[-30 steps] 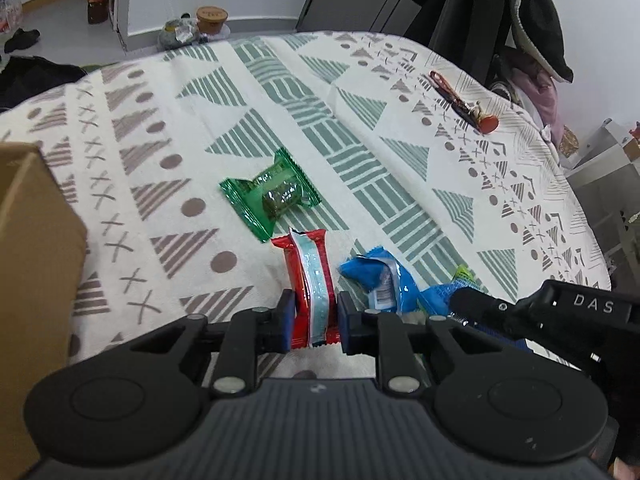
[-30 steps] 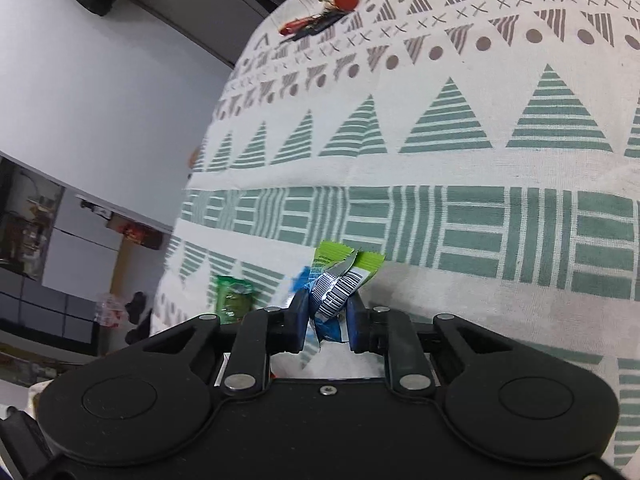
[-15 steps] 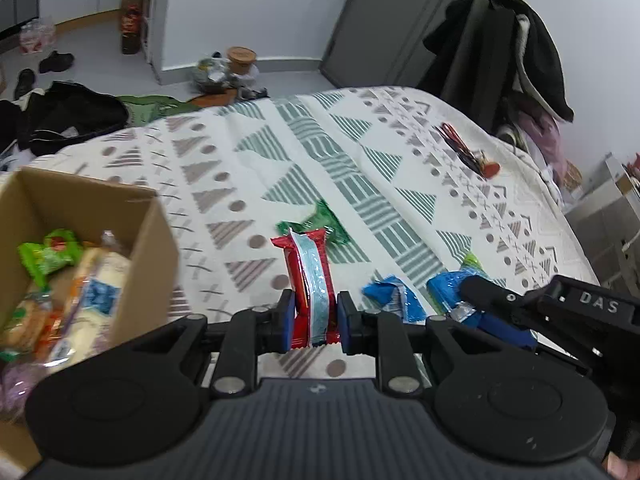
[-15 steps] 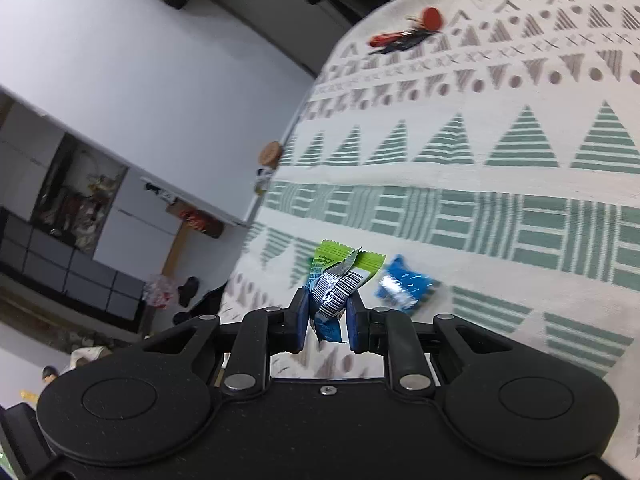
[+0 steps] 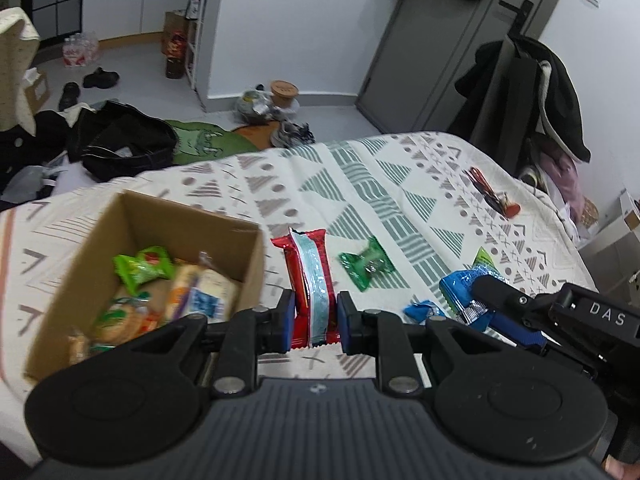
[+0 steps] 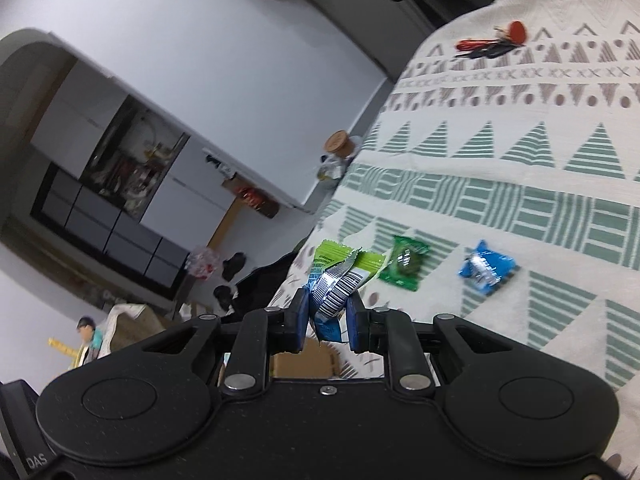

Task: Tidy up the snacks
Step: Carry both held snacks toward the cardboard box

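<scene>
At lower left of the left view, the cardboard box [image 5: 132, 216] sits just left of our left gripper [image 5: 312, 320], clenched on the upright red snack pack [image 5: 308, 276]; our right gripper [image 6: 327, 320] grasps a blue-green packet [image 6: 340, 276], farther off.

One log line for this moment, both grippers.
left gripper: shut on red snack pack | right gripper: shut on blue-green packet | cardboard box: part-filled

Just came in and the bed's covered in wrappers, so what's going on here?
A person is sorting snacks with a handheld claw in each hand. The left claw is shut on a red snack packet, held beside the cardboard box that already holds several snacks. The right claw is shut on a blue and green packet. A green candy and a small blue packet lie on the bedspread.
</scene>
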`<state>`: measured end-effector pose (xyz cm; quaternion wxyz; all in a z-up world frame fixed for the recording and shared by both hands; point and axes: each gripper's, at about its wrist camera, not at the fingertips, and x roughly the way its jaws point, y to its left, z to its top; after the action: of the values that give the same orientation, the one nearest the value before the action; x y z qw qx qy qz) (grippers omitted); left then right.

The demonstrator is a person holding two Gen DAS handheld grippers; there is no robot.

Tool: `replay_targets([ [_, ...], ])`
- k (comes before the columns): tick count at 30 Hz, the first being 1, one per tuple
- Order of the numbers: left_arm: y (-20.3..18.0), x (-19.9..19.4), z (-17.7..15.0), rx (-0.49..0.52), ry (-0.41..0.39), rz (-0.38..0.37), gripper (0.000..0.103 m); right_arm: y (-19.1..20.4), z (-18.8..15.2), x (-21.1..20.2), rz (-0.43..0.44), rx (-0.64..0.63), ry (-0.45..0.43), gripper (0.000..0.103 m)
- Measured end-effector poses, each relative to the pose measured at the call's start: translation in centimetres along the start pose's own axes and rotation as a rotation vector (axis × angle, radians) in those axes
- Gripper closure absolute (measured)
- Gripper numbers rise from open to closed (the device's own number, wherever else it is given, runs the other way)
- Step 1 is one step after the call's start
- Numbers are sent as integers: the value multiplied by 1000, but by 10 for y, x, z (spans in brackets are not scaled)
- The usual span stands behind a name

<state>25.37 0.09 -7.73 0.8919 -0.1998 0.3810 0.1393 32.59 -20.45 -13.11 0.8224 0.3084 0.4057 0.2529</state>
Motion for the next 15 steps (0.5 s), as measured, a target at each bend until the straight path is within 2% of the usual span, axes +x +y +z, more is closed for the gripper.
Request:
replay_targets([
  [15, 49, -50, 2, -55, -55, 48, 82, 57, -33, -2, 89, -158, 52, 84],
])
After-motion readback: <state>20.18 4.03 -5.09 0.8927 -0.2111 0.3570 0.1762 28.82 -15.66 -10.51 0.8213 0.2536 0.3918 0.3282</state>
